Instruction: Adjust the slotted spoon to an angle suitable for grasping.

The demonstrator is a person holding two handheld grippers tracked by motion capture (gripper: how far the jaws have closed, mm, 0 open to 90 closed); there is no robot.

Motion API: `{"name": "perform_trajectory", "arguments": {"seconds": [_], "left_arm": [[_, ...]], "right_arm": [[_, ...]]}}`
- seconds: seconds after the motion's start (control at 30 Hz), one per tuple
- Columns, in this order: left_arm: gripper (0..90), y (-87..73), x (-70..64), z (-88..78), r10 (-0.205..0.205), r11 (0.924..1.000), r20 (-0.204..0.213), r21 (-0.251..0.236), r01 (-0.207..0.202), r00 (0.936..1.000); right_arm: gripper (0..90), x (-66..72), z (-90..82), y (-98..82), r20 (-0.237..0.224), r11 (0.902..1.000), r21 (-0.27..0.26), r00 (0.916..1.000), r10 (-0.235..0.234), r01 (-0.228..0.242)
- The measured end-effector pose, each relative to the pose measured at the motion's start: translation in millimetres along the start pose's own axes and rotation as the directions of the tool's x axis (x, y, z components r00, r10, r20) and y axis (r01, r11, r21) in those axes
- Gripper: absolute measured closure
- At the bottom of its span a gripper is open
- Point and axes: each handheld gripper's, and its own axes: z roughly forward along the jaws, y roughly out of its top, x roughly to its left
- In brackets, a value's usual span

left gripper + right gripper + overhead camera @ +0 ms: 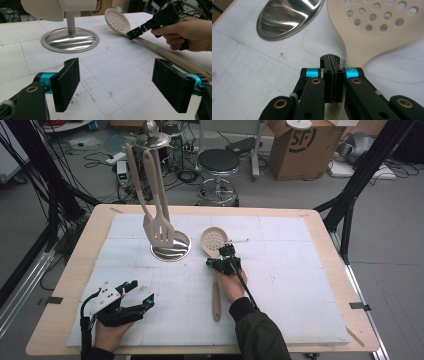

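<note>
Skimmer [214, 241] lies flat on my tabletop [280, 270]; my right hand-held gripper [222, 261], jaws pressed together, hovers over its neck, left hand-held gripper [131, 296] spread wide.

Three beige utensils: one skimmer [214, 241], two hanging spatulas [159, 227].

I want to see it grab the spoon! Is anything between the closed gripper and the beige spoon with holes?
Nothing visible. The shut right gripper hovers just over the neck of the beige perforated plastic spoon, which lies on the white foam mat.
</note>
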Motion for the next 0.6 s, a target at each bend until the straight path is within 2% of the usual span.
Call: {"name": "perform_trajectory", "arguments": {"seconds": [0.23, 0.3, 0.6], "left_arm": [[22.9, 0.2, -0.3, 0.4, 0.002, 1.0, 0.0, 0.001, -0.002, 1.0], [22.9, 0.4, -0.5, 0.4, 0.003, 1.0, 0.004, 0.0, -0.003, 1.0], [22.9, 0.4, -1.2, 1.8, 0.008, 1.0, 0.005, 0.002, -0.008, 1.0]], "right_arm": [[90.0, -18.2, -12.2, -4.1, -0.005, 0.9985, -0.026, 0.9988, 0.049, -0.049], [90.0, -21.5, -15.6, -5.6, 0.006, 0.9981, -0.031, 0.9986, 0.052, -0.052], [90.0, -33.1, -25.7, -9.4, 0.006, 0.9966, -0.038, 0.9973, 0.073, -0.073]]}}
